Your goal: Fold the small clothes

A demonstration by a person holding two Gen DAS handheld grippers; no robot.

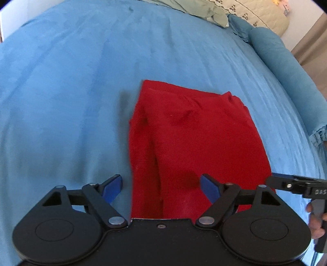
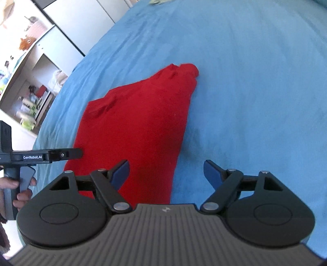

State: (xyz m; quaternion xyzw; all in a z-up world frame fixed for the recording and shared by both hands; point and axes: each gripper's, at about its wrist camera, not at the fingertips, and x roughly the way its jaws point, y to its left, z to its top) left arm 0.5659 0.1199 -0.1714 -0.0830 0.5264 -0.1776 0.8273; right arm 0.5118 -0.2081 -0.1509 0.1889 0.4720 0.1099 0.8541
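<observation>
A small red garment [image 1: 190,143] lies folded into a long strip on the blue bedspread [image 1: 71,92]; it also shows in the right wrist view [image 2: 139,126]. My left gripper [image 1: 161,187] is open and empty, hovering over the garment's near left edge. My right gripper [image 2: 166,174] is open and empty over the garment's near right edge. The right gripper's body shows at the right of the left wrist view [image 1: 296,184], and the left gripper's body shows at the left of the right wrist view [image 2: 40,156]. The garment's nearest end is hidden under both grippers.
A rolled blue bolster [image 1: 280,59] and pale quilted pillows [image 1: 245,14] lie at the bed's far right. White shelves with small items [image 2: 30,92] stand beyond the bed's left edge. Blue bedspread [image 2: 255,81] stretches all around the garment.
</observation>
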